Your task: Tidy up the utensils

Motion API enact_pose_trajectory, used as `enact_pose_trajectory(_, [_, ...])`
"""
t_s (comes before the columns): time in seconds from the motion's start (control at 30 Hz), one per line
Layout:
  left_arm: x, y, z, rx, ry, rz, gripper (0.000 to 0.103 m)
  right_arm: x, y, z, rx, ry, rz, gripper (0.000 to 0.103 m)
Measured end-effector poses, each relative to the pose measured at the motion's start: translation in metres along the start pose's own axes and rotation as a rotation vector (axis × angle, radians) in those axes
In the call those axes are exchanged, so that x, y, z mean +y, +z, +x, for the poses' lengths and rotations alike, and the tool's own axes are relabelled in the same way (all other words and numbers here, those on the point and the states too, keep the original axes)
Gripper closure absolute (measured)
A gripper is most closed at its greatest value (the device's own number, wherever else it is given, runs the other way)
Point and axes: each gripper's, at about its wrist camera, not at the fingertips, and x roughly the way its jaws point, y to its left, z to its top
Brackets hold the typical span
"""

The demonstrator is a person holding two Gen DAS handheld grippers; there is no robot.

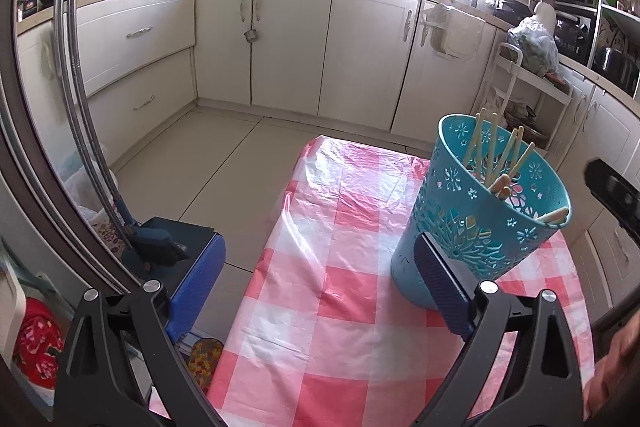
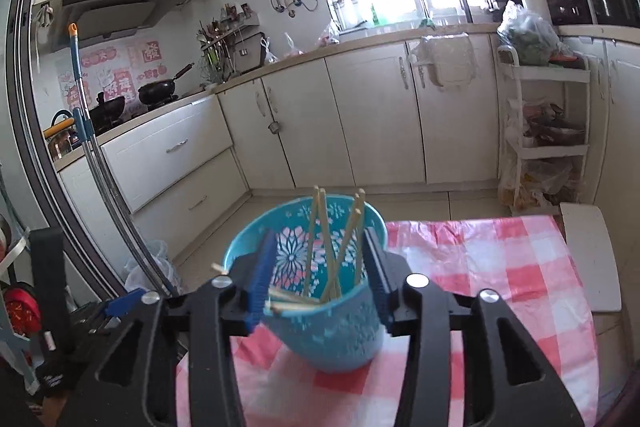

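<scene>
The right gripper (image 2: 320, 279), jaws apart and empty, hovers over the holder (image 2: 320, 327); it could tip the chopsticks (image 2: 316, 243) leaning toward 12 o'clock. The left gripper (image 1: 320, 275) gapes wide, its right pad seemingly touching the holder.

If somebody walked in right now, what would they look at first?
Probably the bright blue basket with flower cut-outs, standing on the pink-and-white checked tablecloth and full of pale chopsticks poking up. Next, the right tool, its blue-edged fingers open on either side of the basket's rim. Behind it all, a sunny window glows above the cream kitchen cabinets.
</scene>
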Motion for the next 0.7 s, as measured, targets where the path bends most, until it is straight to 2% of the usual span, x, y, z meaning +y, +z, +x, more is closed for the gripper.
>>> enact_pose_trajectory(0.07, [-0.003, 0.000, -0.011, -0.003, 0.008, 0.026, 0.011, -0.006, -0.012, -0.015, 0.051, -0.042, 0.033, 0.015])
enact_pose_trajectory(0.13, [-0.007, 0.001, -0.031, -0.025, 0.028, 0.046, 0.007, -0.013, -0.025, -0.032, 0.104, -0.079, 0.066, 0.011])
enact_pose_trajectory(0.33, [-0.027, -0.012, -0.102, -0.064, 0.032, 0.124, 0.007, -0.017, -0.044, -0.071, 0.193, -0.154, 0.135, 0.008])
enact_pose_trajectory(0.57, [-0.042, -0.030, -0.178, -0.095, 0.045, 0.210, 0.007, 0.016, -0.045, -0.117, 0.154, -0.122, 0.099, 0.007])
enact_pose_trajectory(0.7, [-0.042, -0.041, -0.210, -0.067, 0.017, 0.227, 0.007, 0.029, -0.049, -0.144, 0.151, -0.109, 0.083, 0.007])
